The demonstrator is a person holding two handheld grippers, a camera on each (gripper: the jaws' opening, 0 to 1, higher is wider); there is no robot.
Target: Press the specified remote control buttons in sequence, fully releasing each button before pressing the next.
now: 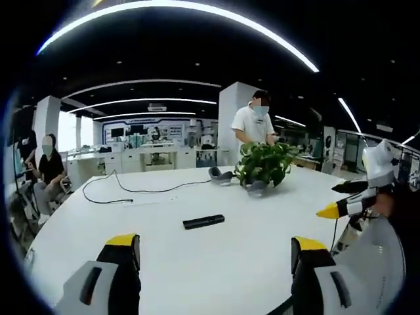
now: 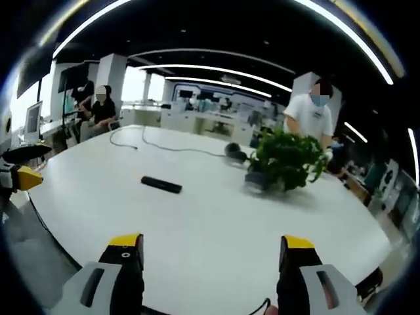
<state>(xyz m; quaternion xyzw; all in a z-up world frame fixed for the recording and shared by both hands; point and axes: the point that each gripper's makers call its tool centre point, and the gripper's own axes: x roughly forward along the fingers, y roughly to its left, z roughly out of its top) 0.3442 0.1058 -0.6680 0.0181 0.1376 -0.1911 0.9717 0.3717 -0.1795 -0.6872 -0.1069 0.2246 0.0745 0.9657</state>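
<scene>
Left tongs: left tongs (image 1: pixel 215 252) low over the near edge of the surface, jaws spread wide, nothing between them.
Right tongs: right tongs (image 2: pixel 214 254) likewise low at the near edge, jaws wide apart and empty; in the left gripper view they show at the right edge (image 1: pixel 341 209), yellow tips pointing left.
Remote: black remote (image 1: pixel 203 222) lies flat on the white surface, well ahead of both tongs and touched by neither; in the right gripper view it sits left of centre (image 2: pixel 161 185).
Surface: large white round surface (image 1: pixel 216 262), mostly bare around the remote.
Plant: leafy green plant (image 1: pixel 265 164) stands beyond the remote, toward the far right side.
Headphones: grey headphones (image 1: pixel 220 175) just beside the plant, on its left.
Cable: thin black cable (image 1: pixel 125 190) winds across the far left part.
People: one person (image 1: pixel 254 121) in a white shirt stands behind the plant; another person (image 1: pixel 48 167) in dark clothes sits at far left.
</scene>
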